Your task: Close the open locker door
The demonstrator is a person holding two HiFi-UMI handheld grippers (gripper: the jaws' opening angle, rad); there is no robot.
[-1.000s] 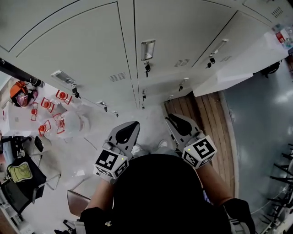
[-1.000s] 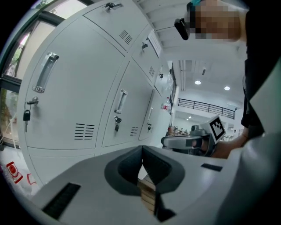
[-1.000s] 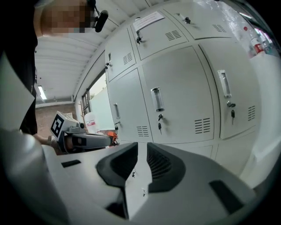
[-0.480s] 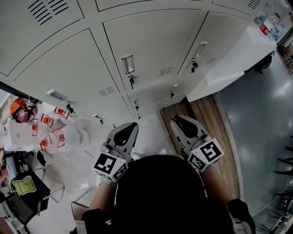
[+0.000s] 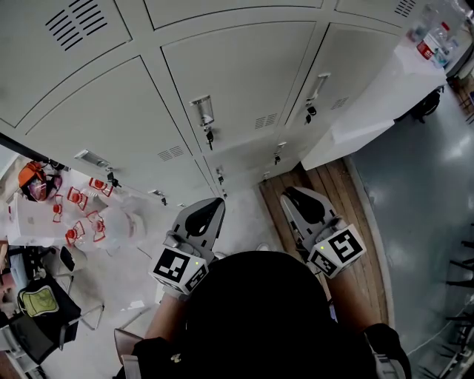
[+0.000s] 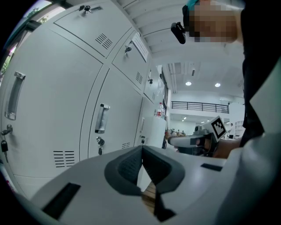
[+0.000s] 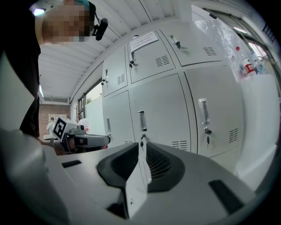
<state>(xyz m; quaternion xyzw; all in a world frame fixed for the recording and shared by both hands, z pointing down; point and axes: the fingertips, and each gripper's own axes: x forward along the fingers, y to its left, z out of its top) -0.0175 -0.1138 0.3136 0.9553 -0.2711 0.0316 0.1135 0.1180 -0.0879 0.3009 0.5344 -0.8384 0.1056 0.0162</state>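
The left gripper (image 5: 211, 207) and the right gripper (image 5: 300, 200) are held low in front of the person's dark-clad body, side by side and apart, both pointing toward the row of pale grey metal lockers (image 5: 244, 74). In the left gripper view the dark ribbed pads meet at their tips with nothing between them. In the right gripper view the jaws are all but together, leaving only a thin slit through which the lockers show, and they too hold nothing. The open white locker door (image 5: 370, 111) juts out from the row at the right of the head view, ahead and to the right of the right gripper and well clear of both tools. Its lower corner hangs over the strip of brown wooden planks (image 5: 329, 189). Compared with a second ago, the locker row has slid leftward and downward in the head view. The silver handle of the middle locker (image 5: 201, 109) now sits left of centre, and a vent grille (image 5: 78, 22) has come into sight at top left. The grippers have barely shifted.
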